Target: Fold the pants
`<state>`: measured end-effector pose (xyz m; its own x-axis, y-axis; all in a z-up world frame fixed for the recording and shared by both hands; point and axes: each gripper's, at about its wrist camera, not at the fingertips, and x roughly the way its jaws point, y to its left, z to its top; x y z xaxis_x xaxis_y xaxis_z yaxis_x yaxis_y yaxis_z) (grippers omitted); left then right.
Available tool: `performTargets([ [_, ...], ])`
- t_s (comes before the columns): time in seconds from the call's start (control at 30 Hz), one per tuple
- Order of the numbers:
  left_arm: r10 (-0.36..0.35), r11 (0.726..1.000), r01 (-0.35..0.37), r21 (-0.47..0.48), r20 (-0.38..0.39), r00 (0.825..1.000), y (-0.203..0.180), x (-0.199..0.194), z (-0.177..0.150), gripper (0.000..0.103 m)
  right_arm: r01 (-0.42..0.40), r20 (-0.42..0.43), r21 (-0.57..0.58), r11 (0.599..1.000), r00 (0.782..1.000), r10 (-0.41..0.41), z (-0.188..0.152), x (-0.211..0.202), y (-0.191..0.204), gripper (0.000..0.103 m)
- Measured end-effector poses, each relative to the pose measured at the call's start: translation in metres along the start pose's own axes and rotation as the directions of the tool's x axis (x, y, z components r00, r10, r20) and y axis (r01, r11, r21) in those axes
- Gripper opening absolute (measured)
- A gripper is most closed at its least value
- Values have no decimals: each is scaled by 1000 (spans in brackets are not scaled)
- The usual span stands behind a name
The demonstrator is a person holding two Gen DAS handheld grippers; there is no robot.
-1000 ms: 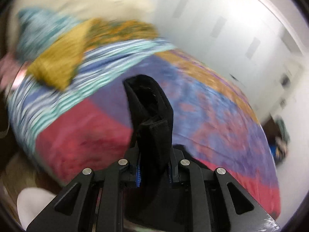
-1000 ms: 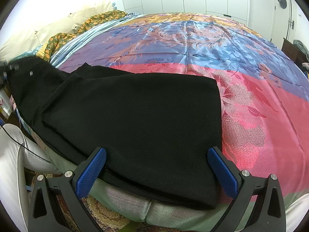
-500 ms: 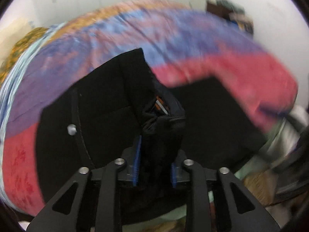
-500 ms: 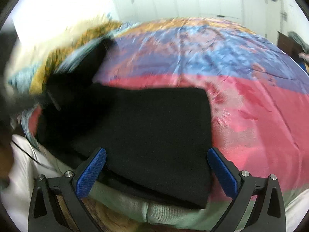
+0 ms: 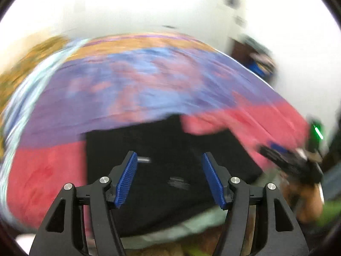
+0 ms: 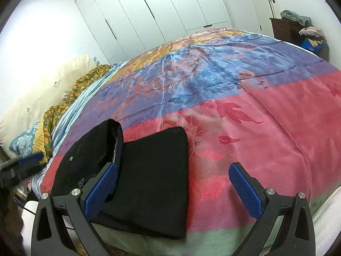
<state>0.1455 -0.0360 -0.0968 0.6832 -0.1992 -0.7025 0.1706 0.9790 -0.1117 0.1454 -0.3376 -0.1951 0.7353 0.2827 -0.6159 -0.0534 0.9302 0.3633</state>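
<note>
- The pants [image 6: 149, 175], black, lie folded near the front edge of the bed [image 6: 266, 128], on the red band of its patterned cover.
- In the right wrist view the fold is a flat slab, with the waist end laid over its left part; the rim of that end curls up and shows a pale inner seam.
- A small metal button [image 6: 71, 158] shows on the waist part.
- The right gripper [image 6: 172, 189] hangs just in front of the bed edge with its jaws spread wide and nothing between them.
- Its left pad [image 6: 100, 189] overlaps the left part of the pants in the view, while its right pad [image 6: 245, 192] stands over bare red cover, so the pants lie to the left of that gripper's centre; whether the left pad touches the cloth cannot be told.
- The left gripper [image 5: 170, 179] is likewise wide open and holds nothing; its view is blurred.
- The pants [image 5: 166, 162] fill the space between and beyond its fingers, directly ahead and below.
- The right gripper [image 5: 285, 162] shows as a dark blur at the right edge of the left view, beside the pants.
- White wardrobe doors [image 6: 149, 17] stand behind the bed, and pillows [image 6: 42, 98] lie at its left.
</note>
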Motion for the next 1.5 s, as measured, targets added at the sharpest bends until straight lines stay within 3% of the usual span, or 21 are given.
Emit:
performTargets([
  [0.03,59,995,-59,-75,-2,998,24,3,-2,63,-5,2,-10,1000,1000,5,1,0,3,103],
  [0.13,165,962,-177,-208,-75,984,72,31,-20,34,-19,-5,-41,999,1000,19,1,-1,9,103],
  [0.23,101,972,-136,-192,-182,978,65,72,-41,15,-65,-33,-57,996,997,63,6,0,18,103],
  [0.33,59,992,-76,-97,-171,984,30,83,-46,3,-165,-89,-53,985,983,160,14,4,31,103],
  [0.4,24,998,-35,-56,-185,982,14,93,-46,0,-268,-149,-16,963,953,262,23,14,37,102],
  [0.47,5,999,-13,-43,-201,980,9,101,-47,0,-370,-221,38,928,903,369,32,30,45,98],
  [0.53,12,999,-18,-32,-191,982,5,101,-47,0,-462,-311,121,879,823,476,38,54,52,93],
  [0.6,-7,999,-3,-52,-189,982,11,96,-48,0,-489,-387,191,851,759,523,41,81,60,89],
  [0.67,-28,997,14,-78,-185,982,19,92,-49,2,-489,-462,206,848,715,525,38,104,68,85],
  [0.8,-34,996,19,-84,-181,983,20,91,-50,2,-466,-604,119,876,666,437,23,133,88,76],
  [0.87,-28,997,14,-78,-179,983,21,93,-50,2,-427,-612,61,902,698,371,22,135,89,74],
  [0.9,-28,997,14,-78,-179,983,21,93,-50,2,-434,-603,83,897,695,392,23,135,87,74],
  [1.0,-31,996,16,-83,-180,983,22,94,-51,3,-437,-618,172,883,649,443,22,140,80,73],
  [1.1,-30,996,15,-84,-183,983,22,93,-51,3,-457,-670,198,867,583,460,13,143,82,68],
  [1.13,-30,996,15,-83,-181,983,22,93,-51,3,-456,-687,191,869,570,450,12,144,83,67],
  [1.2,-25,997,11,-82,-178,984,22,93,-51,3,-447,-695,183,876,572,437,11,148,83,62],
  [1.3,-12,997,-1,-73,-173,985,19,93,-52,3,-449,-685,281,848,525,505,9,161,83,59],
  [1.37,-8,998,-4,-67,-173,985,19,94,-52,3,-446,-695,253,858,533,482,6,169,94,57],
  [1.4,-5,998,-6,-64,-171,985,20,93,-52,3,-448,-702,228,864,539,465,6,173,100,50],
  [1.47,-7,998,-4,-60,-178,984,22,91,-51,3,-419,-717,119,900,591,370,4,174,111,24],
  [1.5,-9,998,-3,-69,-187,982,25,87,-48,4,-419,-711,107,902,602,364,4,173,114,23],
])
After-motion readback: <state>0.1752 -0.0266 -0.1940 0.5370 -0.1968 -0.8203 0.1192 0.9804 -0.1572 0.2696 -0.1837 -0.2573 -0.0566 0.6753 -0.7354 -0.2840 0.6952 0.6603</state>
